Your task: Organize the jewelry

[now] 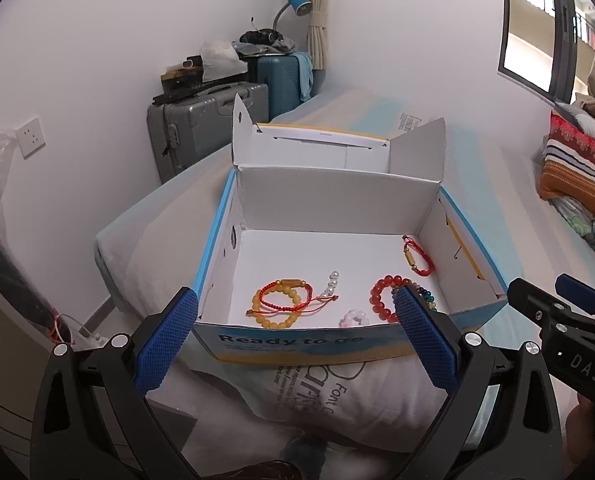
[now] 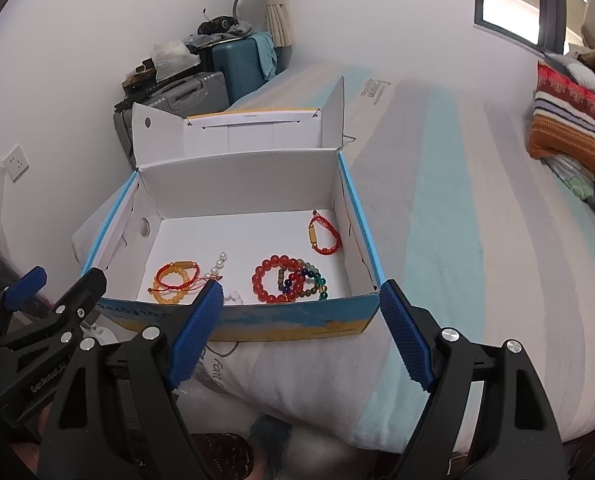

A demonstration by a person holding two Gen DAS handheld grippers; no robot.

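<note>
two empty grippers hover before an open shoebox [image 2: 253, 322] of bracelets on a bed [image 2: 457, 240].

the left gripper [image 1: 297, 332] and right gripper [image 2: 301, 332] both stand wide, holding nothing. the red bead bracelet [image 2: 277, 284], yellow bead bracelet [image 2: 173, 282] and red cord bracelet [image 2: 324, 234] already lie inside; sorting looks nearly finished, perhaps leaving the lid [image 2: 233, 128] to close.

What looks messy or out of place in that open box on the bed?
The bracelets lie loose in the box. The red bead bracelet overlaps the multicoloured one, and a red cord bracelet lies on the yellow bead one. Nothing looks broken or spilled.
</note>
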